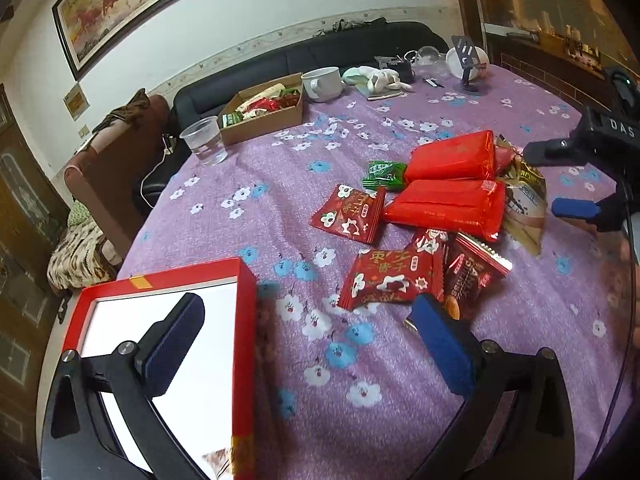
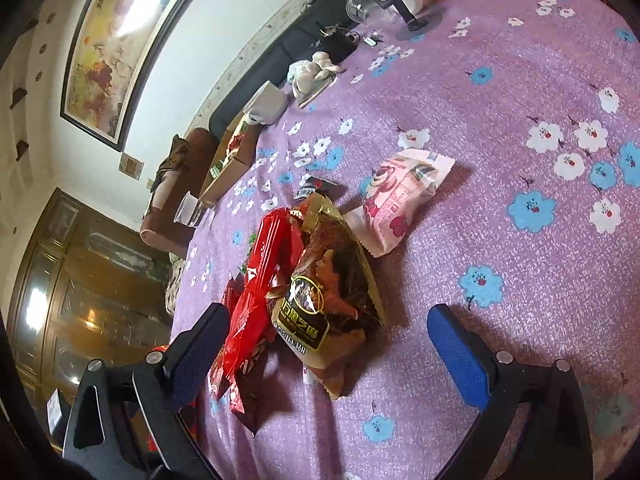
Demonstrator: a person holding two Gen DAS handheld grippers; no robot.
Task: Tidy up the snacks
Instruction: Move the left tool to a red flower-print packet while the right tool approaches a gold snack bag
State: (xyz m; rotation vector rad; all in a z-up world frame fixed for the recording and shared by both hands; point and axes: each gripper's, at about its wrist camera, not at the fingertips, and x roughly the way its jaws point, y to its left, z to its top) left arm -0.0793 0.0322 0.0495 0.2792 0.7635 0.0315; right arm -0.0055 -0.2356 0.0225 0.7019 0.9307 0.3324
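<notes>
Covering nearly all of both views, a purple cloth printed with white and blue flowers lies over the tabletop [image 1: 400, 420], with a dark sofa [image 1: 320, 52] and a framed painting of horses [image 1: 108, 4] on the white wall behind it. At the near left edge sits a red box [image 1: 244, 320] with a white inside, and the left hand-held gripper [image 1: 308, 344] hangs with one blue-padded finger over that box and the other near the snacks, its jaws wide apart and empty. A brown cardboard tray [image 1: 264, 120] of packets stands at the far side beside a white mug [image 1: 322, 82] and a clear plastic cup [image 1: 204, 140]. The snack pile lies mid-table: two plain red foil packs [image 1: 448, 200], a gold-and-brown bag [image 2: 324, 292] with Chinese lettering, a pink packet [image 2: 400, 200] just beyond it, red sachets [image 1: 390, 276] bearing white Chinese characters, a dark wrapper reading "SANLY" [image 1: 472, 276], and a small green packet [image 1: 384, 174]. The right hand-held gripper [image 2: 324, 344], marked "DAS" on its body, stands with jaws spread either side of the gold bag, its pads not pressing it.
</notes>
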